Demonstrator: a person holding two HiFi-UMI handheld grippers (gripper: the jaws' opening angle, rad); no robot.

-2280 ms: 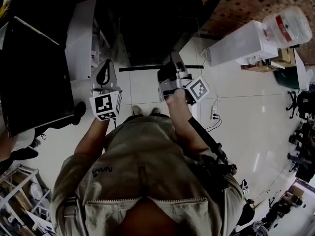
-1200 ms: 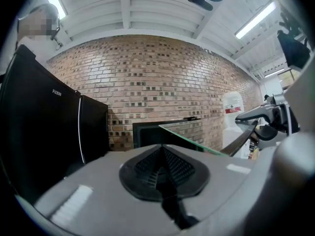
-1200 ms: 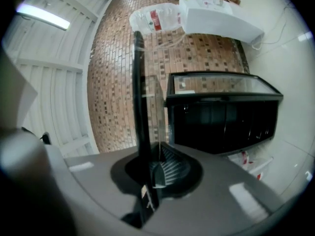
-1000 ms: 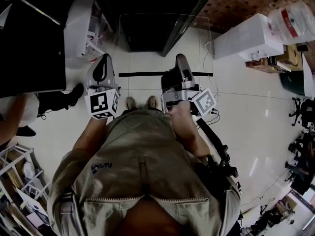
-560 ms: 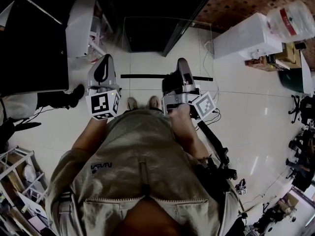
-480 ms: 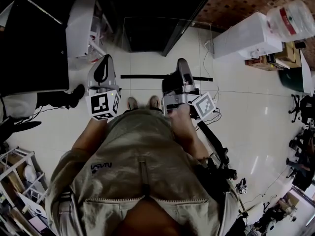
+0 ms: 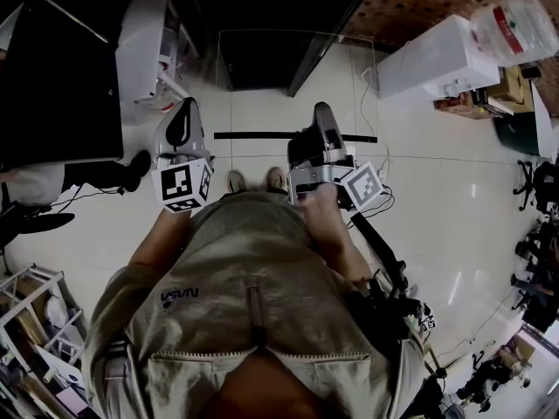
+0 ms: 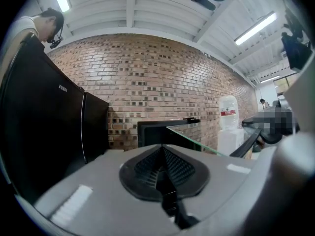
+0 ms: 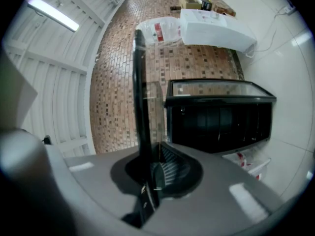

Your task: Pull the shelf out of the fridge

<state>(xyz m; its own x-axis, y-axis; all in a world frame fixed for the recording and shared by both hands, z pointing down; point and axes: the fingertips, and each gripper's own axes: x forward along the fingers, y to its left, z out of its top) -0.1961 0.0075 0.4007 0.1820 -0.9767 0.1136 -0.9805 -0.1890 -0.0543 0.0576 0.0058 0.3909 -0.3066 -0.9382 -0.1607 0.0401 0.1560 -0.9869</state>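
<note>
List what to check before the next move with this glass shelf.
1. Right tongs clamped on the shelf's black front strip: ok.
2. Grip sits near the middle of the strip: ok.
3. Left tongs sharing the load: not ok. They are shut on nothing, beside the glass shelf.
4. Shelf's far edge clear of the fridge: cannot tell, since the edge overlaps the dark opening in the head view.
5. Bystander at the left out of the shelf's way: ok.
</note>
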